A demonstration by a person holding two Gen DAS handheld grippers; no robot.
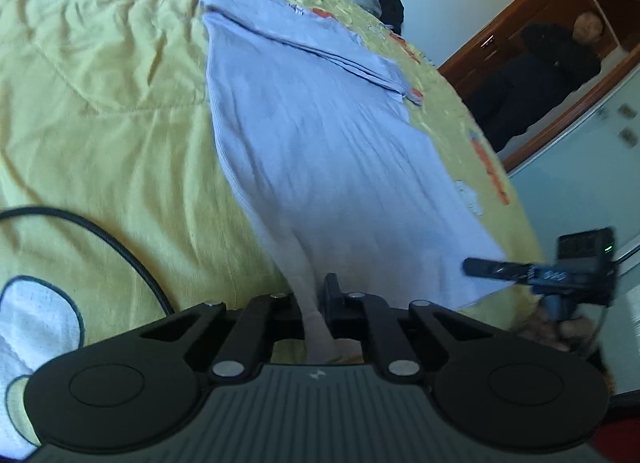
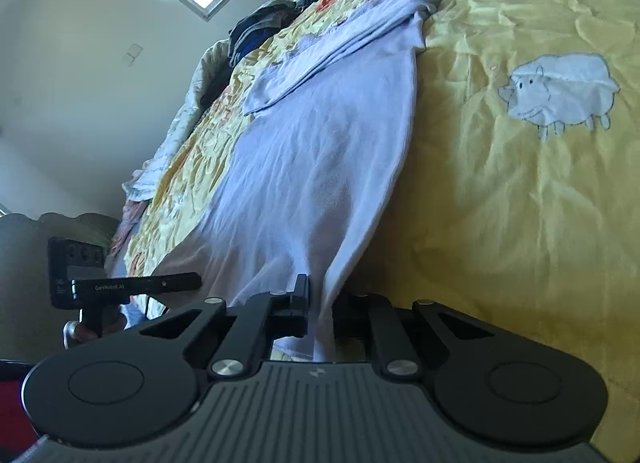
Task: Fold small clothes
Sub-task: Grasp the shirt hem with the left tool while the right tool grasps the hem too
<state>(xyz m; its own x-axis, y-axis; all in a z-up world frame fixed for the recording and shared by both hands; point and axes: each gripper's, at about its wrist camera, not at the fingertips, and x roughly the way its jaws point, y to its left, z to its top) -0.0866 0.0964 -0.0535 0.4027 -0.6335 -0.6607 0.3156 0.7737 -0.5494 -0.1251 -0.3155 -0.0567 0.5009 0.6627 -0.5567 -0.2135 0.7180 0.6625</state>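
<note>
Pale garment (image 1: 320, 151) flat on yellow bedspread (image 1: 100, 111), near its edge; far sleeves already folded in. Left gripper (image 1: 316, 303) and right gripper (image 2: 320, 303) each pinch a near hem corner. Lengthwise fold judged outstanding.

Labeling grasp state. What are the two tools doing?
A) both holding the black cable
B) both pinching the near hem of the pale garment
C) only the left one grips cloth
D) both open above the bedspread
B: the left tool and right tool each have the pale garment pinched between their fingers.
</note>
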